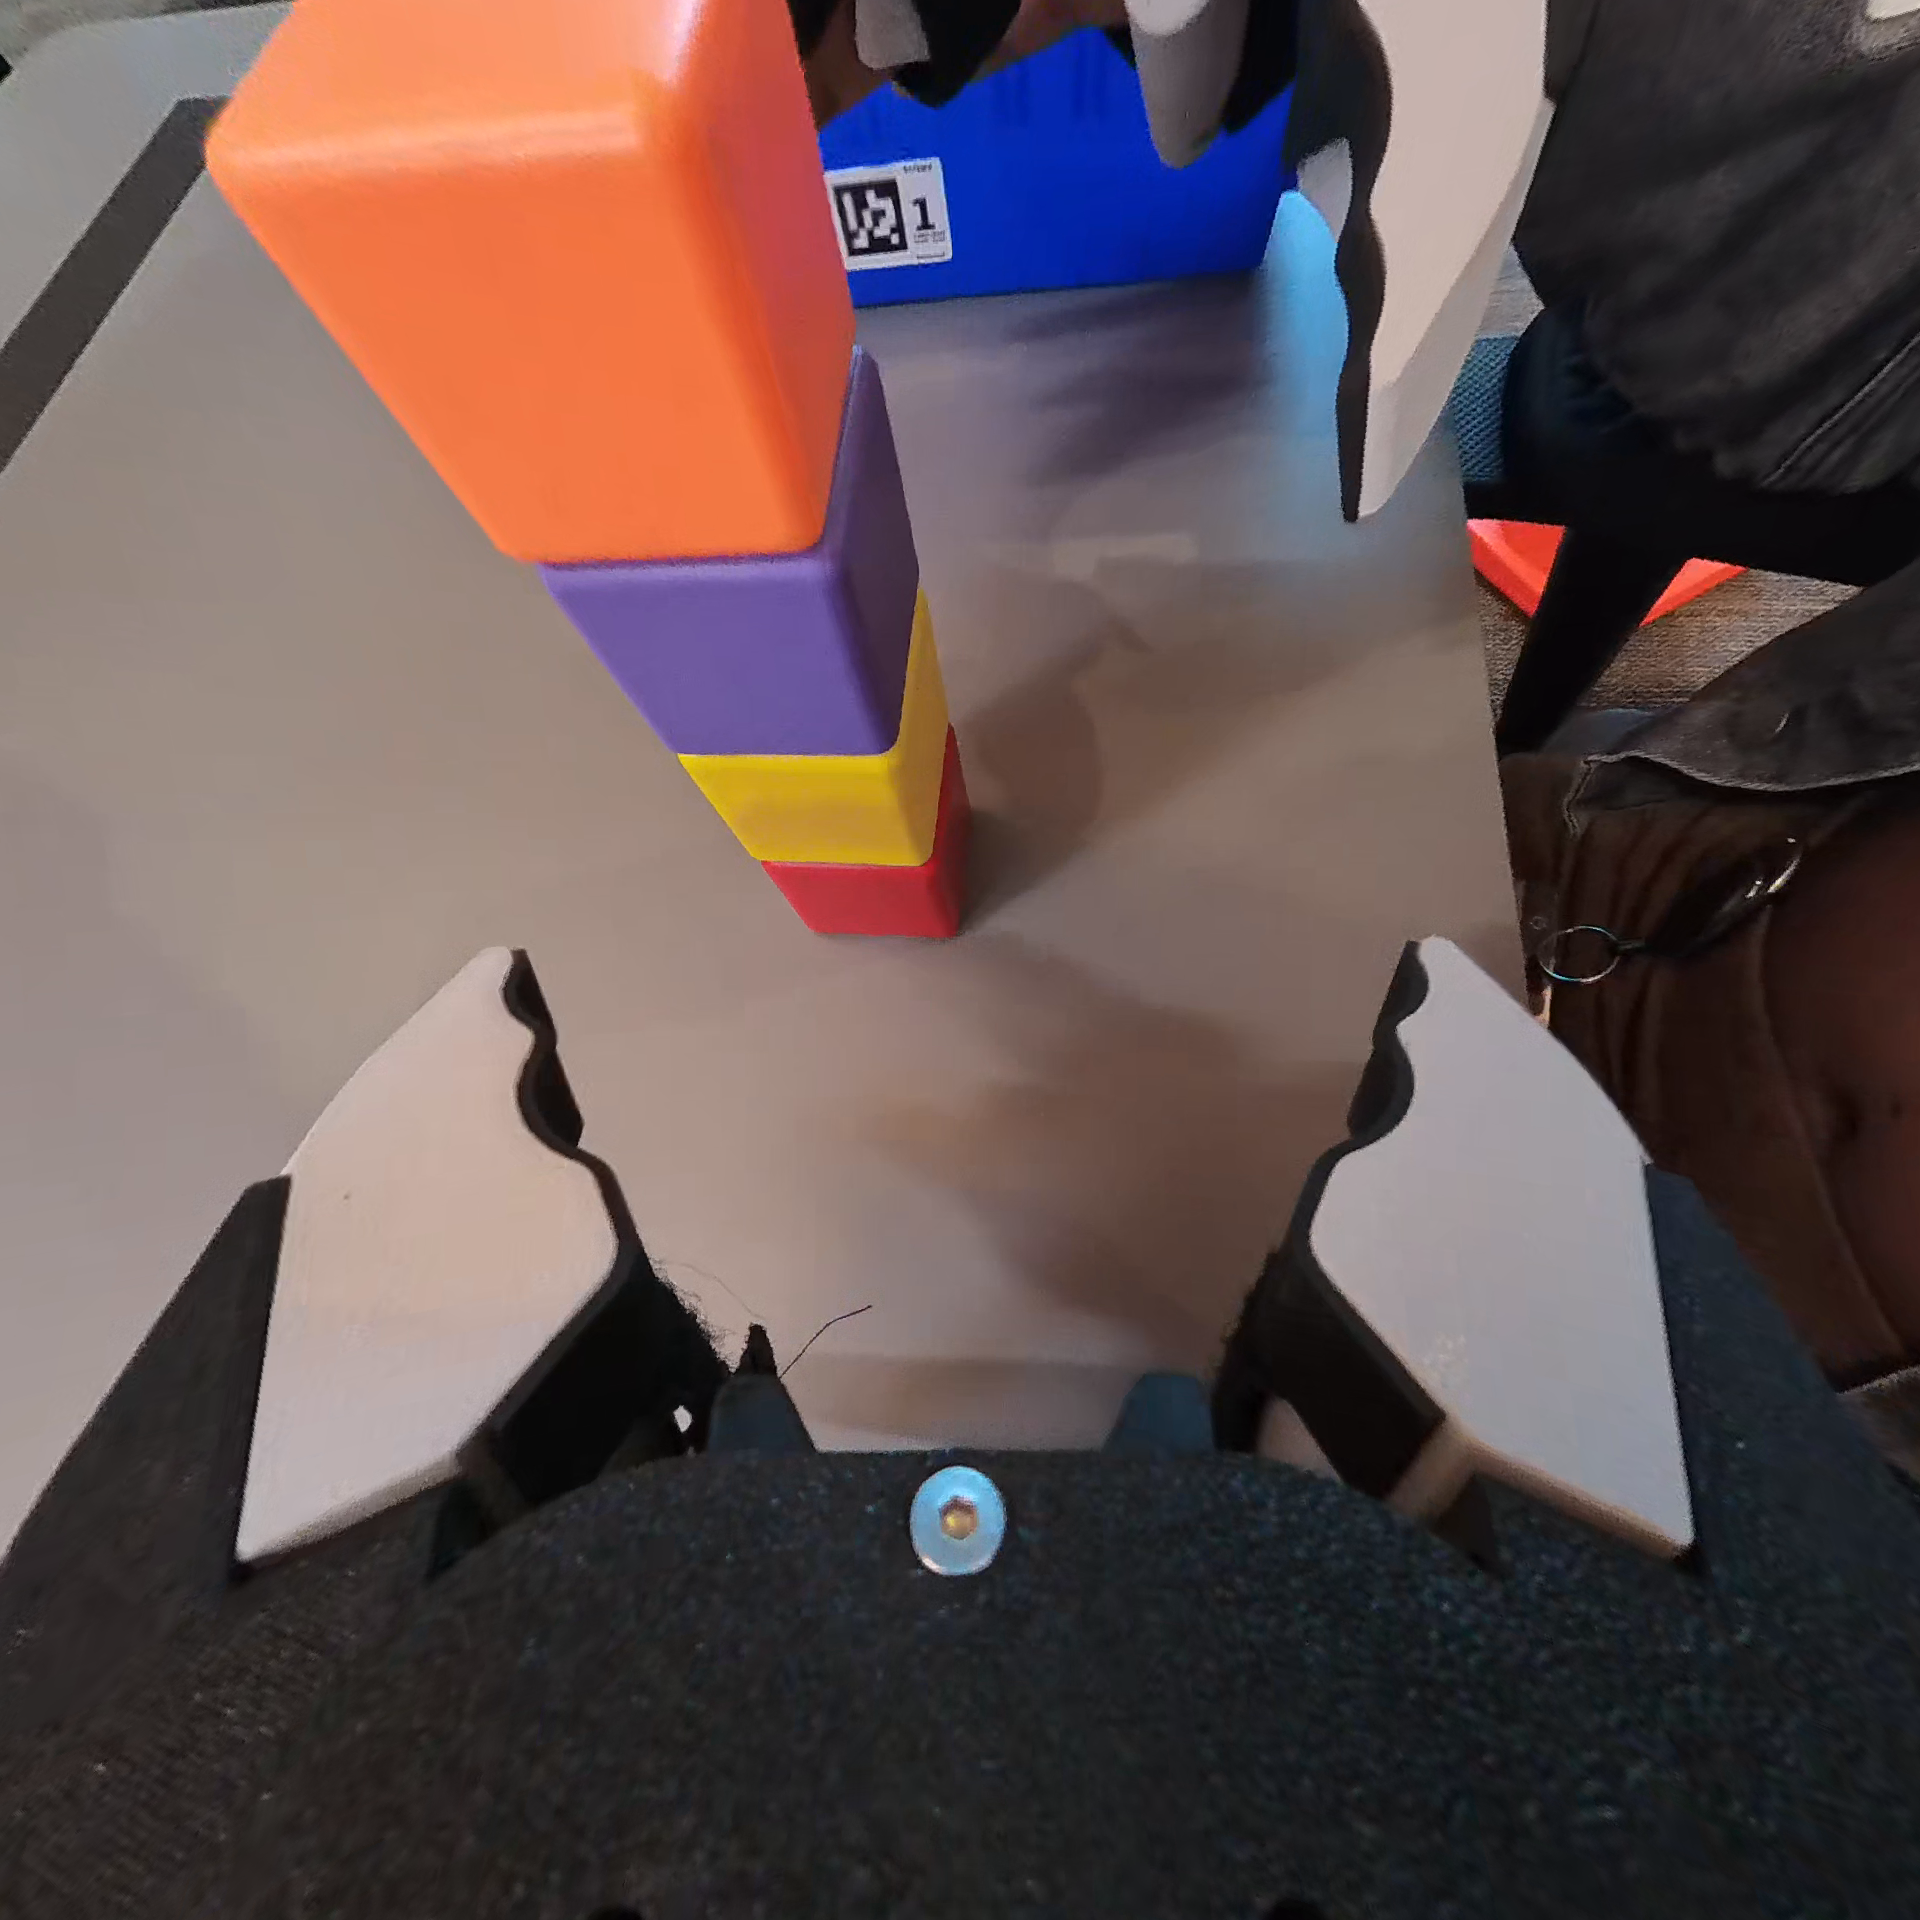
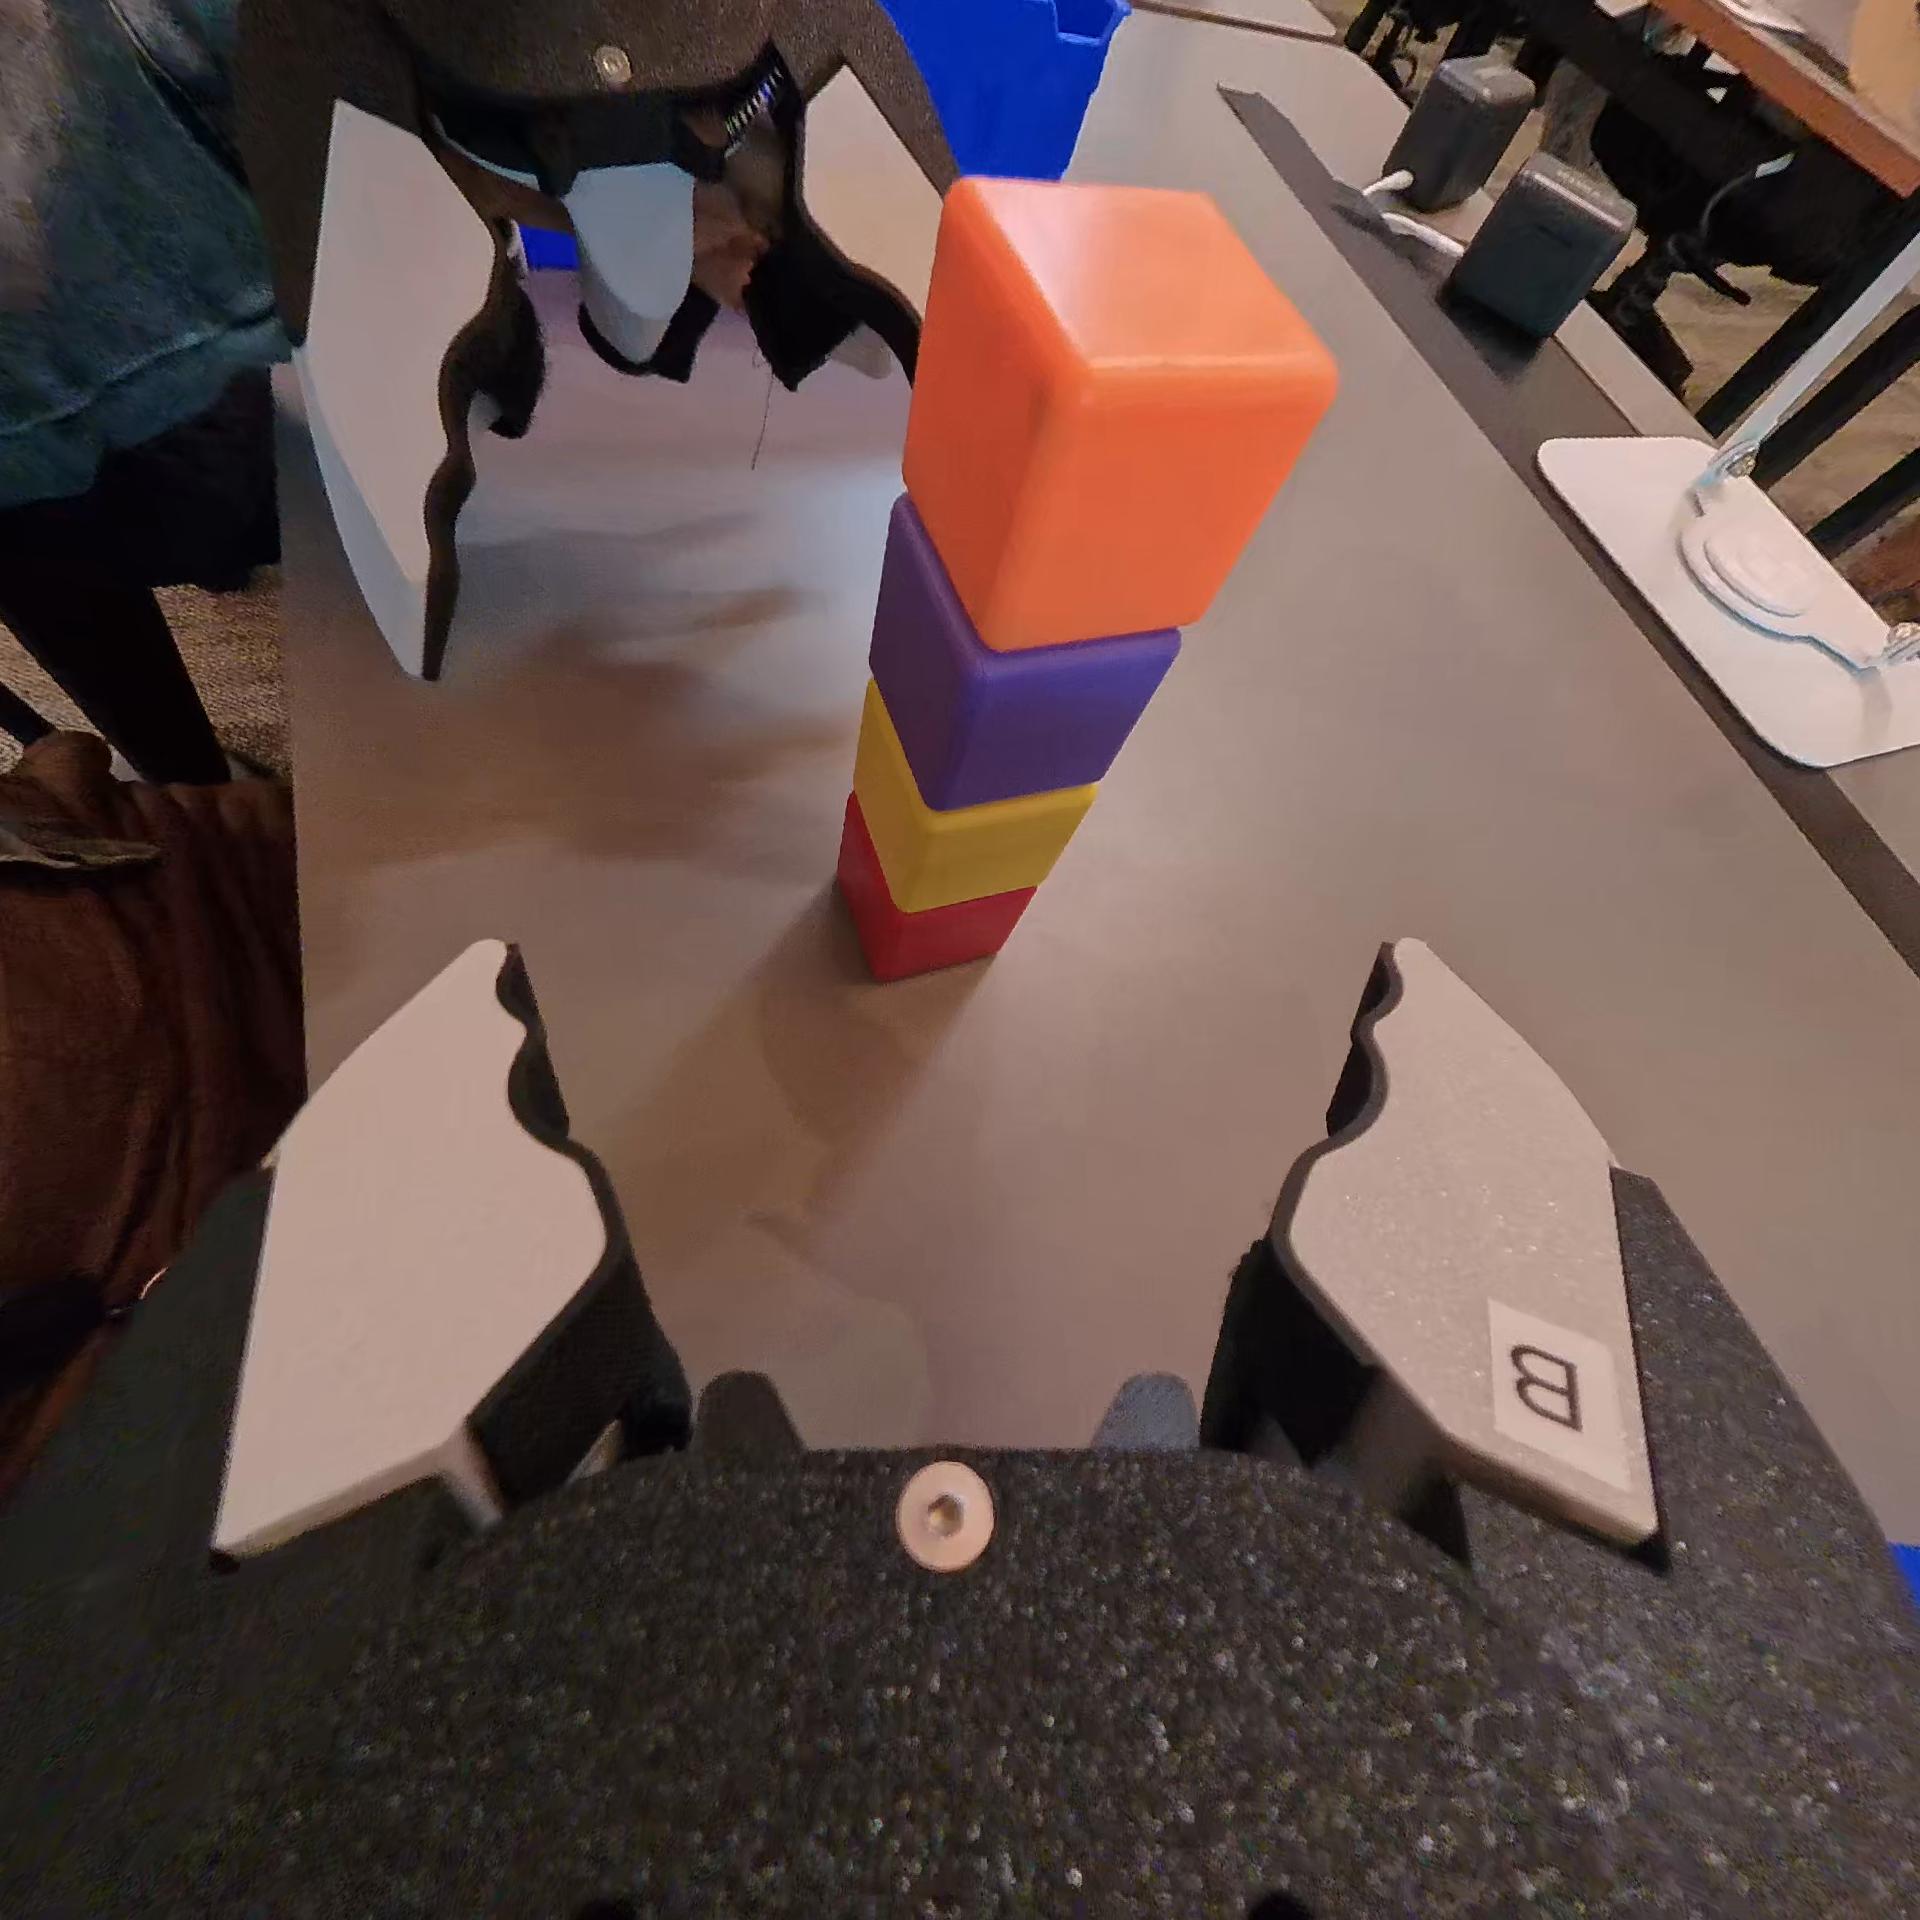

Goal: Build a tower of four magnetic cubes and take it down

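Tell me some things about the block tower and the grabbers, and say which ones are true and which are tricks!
1. The tower has four cubes. True.
2. The red cube is on top. False: the orange cube is on top, and red sits at the bottom on the grey table.
3. The purple cube sits right on the yellow cube. True.
4. The right gripper is squeezing the orange cube. False: its fingers stand wide apart and touch no cube.
5. The left gripper is open too, with nothing in it. True.
6. The blue bin is full of cubes. False: no cubes show in it; its inside is mostly hidden.
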`<state>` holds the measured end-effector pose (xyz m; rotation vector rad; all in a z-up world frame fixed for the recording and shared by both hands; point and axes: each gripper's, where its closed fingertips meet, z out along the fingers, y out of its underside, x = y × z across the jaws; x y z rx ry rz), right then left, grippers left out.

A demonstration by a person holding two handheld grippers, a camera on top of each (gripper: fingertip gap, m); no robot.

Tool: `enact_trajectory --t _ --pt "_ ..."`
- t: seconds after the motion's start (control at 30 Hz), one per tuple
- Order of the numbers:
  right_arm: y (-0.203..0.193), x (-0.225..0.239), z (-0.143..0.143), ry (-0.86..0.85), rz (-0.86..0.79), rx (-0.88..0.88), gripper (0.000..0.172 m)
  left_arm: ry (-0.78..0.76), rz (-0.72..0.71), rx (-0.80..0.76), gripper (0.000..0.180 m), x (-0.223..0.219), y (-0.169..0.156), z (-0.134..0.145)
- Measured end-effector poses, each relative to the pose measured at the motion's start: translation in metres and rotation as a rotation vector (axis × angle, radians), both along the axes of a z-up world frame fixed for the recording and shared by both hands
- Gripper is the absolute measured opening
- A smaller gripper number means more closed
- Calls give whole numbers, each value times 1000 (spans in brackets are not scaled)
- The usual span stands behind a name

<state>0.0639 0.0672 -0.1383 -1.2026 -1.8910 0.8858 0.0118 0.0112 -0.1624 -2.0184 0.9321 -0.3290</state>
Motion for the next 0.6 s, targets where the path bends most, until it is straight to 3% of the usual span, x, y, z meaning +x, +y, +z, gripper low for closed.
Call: enact_trajectory --t 0.37,0.6 --pt "-7 -6 38 203 11 -98 142 -190 -23 195 145 15 9 42" --pt "-13 -3 78 403 42 -212 137 -492 -24 369 144 15 7 95"
